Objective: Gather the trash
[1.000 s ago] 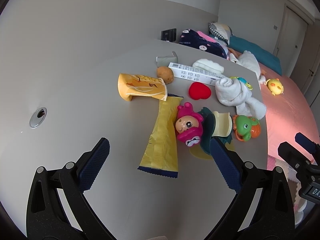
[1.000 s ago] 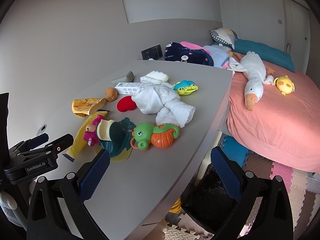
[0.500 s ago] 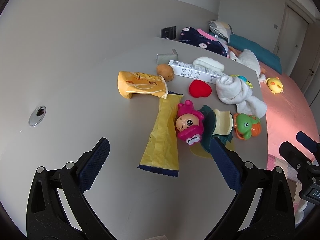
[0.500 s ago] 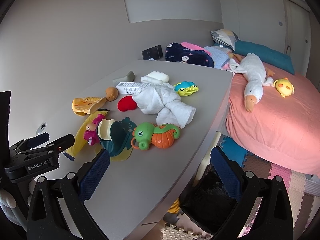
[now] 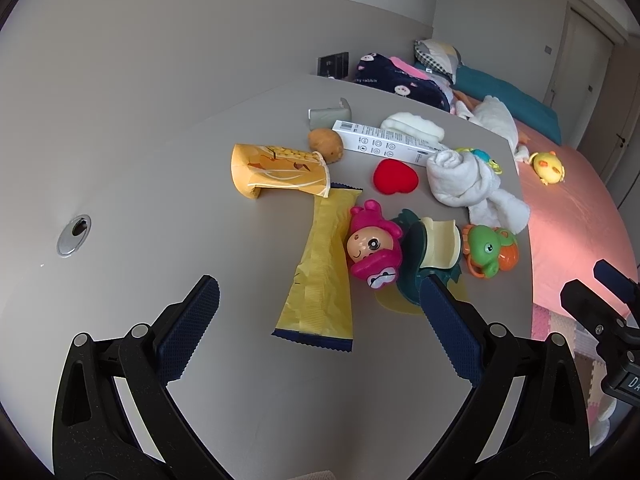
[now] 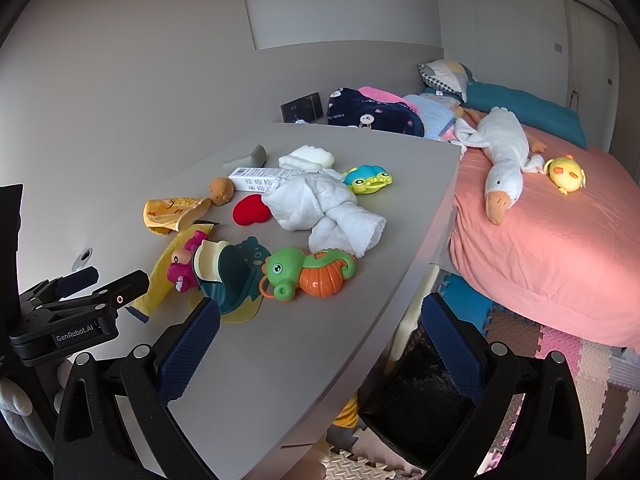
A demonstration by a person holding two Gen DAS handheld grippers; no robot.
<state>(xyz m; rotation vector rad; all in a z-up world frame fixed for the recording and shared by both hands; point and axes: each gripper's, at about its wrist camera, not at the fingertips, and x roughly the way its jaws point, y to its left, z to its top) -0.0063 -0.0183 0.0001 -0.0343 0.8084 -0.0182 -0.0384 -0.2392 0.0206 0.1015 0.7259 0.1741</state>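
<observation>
Yellow wrapper (image 5: 325, 268) lies flat, long axis toward the left gripper (image 5: 318, 316)

Two yellow wrappers (image 5: 323, 264) (image 5: 276, 170), one white box (image 5: 384, 145), four plastic toys (image 5: 372, 246)

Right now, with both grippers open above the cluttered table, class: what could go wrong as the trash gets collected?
1. The long yellow wrapper lies flat, touching the pink toy; the open left gripper may fail to pinch it or may knock the toy.
2. The yellow snack bag overlaps the wrapper's far end, so lifting one may drag the other.
3. The seahorse toy sits nearer the table edge and could get pushed off.
</observation>
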